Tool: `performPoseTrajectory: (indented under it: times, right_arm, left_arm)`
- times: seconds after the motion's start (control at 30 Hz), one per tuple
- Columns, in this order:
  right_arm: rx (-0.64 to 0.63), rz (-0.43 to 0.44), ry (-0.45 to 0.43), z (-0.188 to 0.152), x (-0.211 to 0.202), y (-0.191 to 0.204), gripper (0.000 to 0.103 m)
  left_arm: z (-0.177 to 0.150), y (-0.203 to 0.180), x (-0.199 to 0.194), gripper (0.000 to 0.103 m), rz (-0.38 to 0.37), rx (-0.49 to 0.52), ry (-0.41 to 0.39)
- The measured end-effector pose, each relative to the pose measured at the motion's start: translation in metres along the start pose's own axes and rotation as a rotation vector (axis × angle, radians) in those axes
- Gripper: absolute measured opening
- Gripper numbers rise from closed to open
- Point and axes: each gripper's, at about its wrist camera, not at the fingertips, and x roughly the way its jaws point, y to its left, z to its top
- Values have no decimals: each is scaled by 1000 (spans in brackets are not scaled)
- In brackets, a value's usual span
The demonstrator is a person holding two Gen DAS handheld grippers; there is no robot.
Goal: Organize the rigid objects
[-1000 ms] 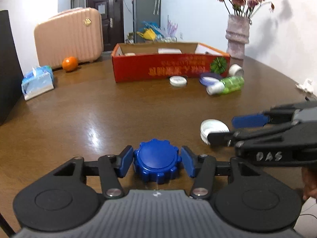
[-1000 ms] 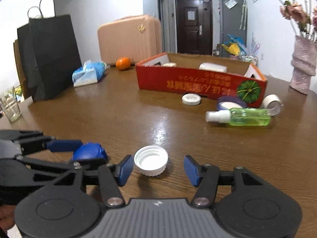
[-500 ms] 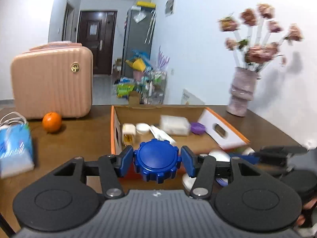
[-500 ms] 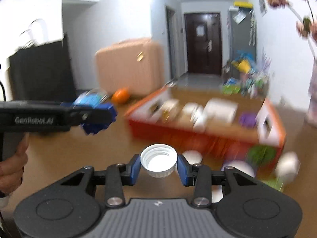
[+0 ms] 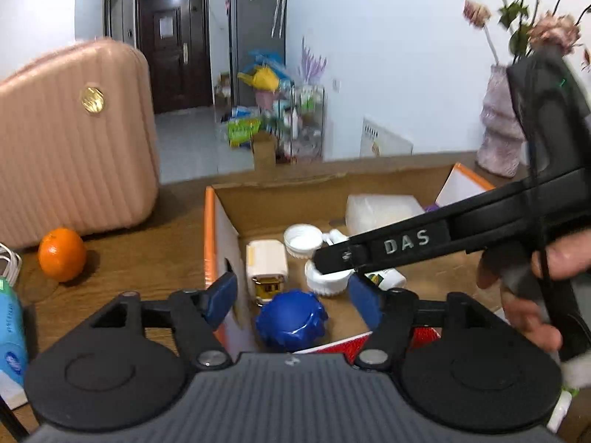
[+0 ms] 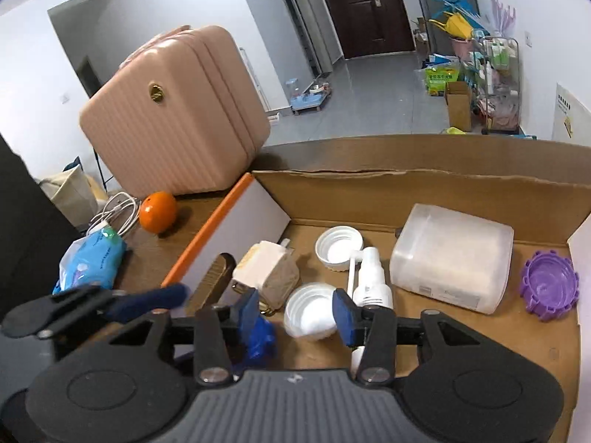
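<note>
Over the cardboard box (image 5: 208,229), my left gripper (image 5: 292,294) has its jaws opening. The blue ridged cap (image 5: 291,319) lies below them on the box floor, clear of both pads. My right gripper (image 6: 295,311) hangs beside it in the same box (image 6: 207,236), jaws also opening. The white cap (image 6: 310,315) sits between its fingers with a gap on the left side. In the left wrist view the right gripper (image 5: 332,258) crosses in from the right, held by a hand. One blue finger (image 6: 151,301) of the left gripper shows in the right wrist view.
The box also holds a white charger (image 6: 266,269), another white cap (image 6: 338,247), a spray bottle (image 6: 369,277), a translucent container (image 6: 450,258) and a purple cap (image 6: 548,284). A pink suitcase (image 5: 74,140), an orange (image 5: 62,254), a tissue pack (image 6: 92,262) and a vase (image 5: 498,133) stand around it.
Both grippers travelled from the near table to above the box. The left jaws spread and let go of the blue cap; the right jaws widened off the white cap.
</note>
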Motion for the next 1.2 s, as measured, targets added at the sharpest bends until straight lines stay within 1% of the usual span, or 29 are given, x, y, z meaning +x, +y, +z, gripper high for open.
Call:
performPoseTrajectory:
  times: [0.03,0.07,0.1,0.17,0.23,0.3,0.4,0.47,0.57,0.6,0.67,0.73,0.83,0.93,1.07,1.2]
  right_arm:
    - [-4,-7,-17,-1,-5,0,51]
    - [-15,-9,-33,-3,-11,0,51]
    - [-29,-9,-46,-7,-20,2,53]
    - [-82,-7,-91,-15,-46,5,60]
    - [-140,0,-114,-28,-72,7,71]
    - [-180,23,-103,-46,-98,7,75]
    - [-157,65,-87,-79,-131,3,80]
    - [-122,64,-94,-106,-152,2,81]
    - [-96,7,-108,-145,-176,5,82]
    - [-95,-3,-111,-158,-185,7,82]
    - [-74,-12,-111,-182,-198,10,82]
    - [-61,-20,-114,-197,-209,10,84]
    - [-77,-86,-149,-223,-228,17,86]
    - [-103,-134,-140,-245,-243,22,86]
    - [-137,-137,-142,-271,-264,32,86]
    - [-140,-132,-154,-288,-279,38,87]
  left_arm:
    - [-1,3,-7,72,8,1,-12]
    - [-3,8,-17,74,17,-6,-25]
    - [-4,11,-25,79,21,-18,-32]
    - [-9,16,-43,82,40,-42,-42]
    - [-17,16,-62,83,73,-57,-51]
    - [-30,11,-86,85,92,-49,-70]
    - [-50,1,-120,91,97,-56,-98]
    - [-68,-9,-141,91,110,-55,-98]
    - [-94,-26,-168,93,140,-43,-99]
    - [-102,-31,-177,96,143,-46,-99]
    - [-118,-41,-194,98,125,-59,-95]
    - [-133,-50,-206,98,122,-77,-81]
    - [-157,-60,-218,99,148,-97,-46]
    - [-174,-66,-230,99,169,-104,-16]
    - [-187,-77,-253,99,171,-104,-23]
    - [-193,-91,-270,100,166,-91,-43]
